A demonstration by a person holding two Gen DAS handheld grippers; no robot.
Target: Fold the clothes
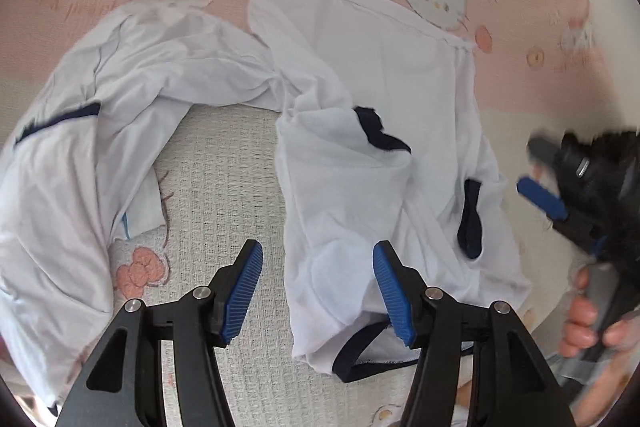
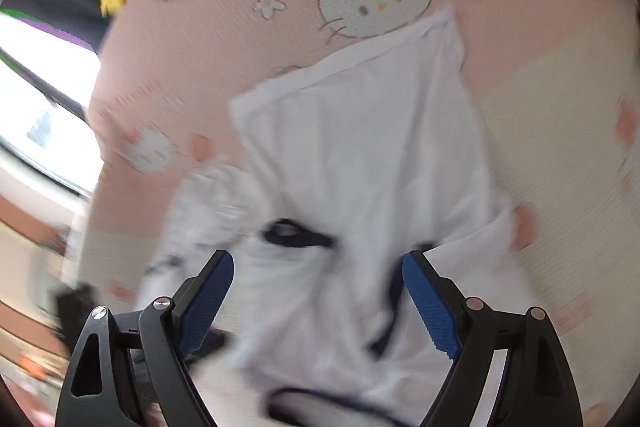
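Both claws (image 1: 318, 293) (image 2: 318, 301) gape empty over white shirt (image 1: 360, 87) — second garment (image 1: 80, 147) beside (rumpled).

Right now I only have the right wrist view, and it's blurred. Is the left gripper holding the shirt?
Observer: No. The left gripper has its jaws open over the white shirt, gripping nothing.
Operator: Just one garment there?
Observer: Two. A second white garment with navy trim lies crumpled left of the shirt.
Operator: How does my right gripper look from that side?
Observer: The right gripper is by the shirt's right edge, held in a hand, jaws open and empty.
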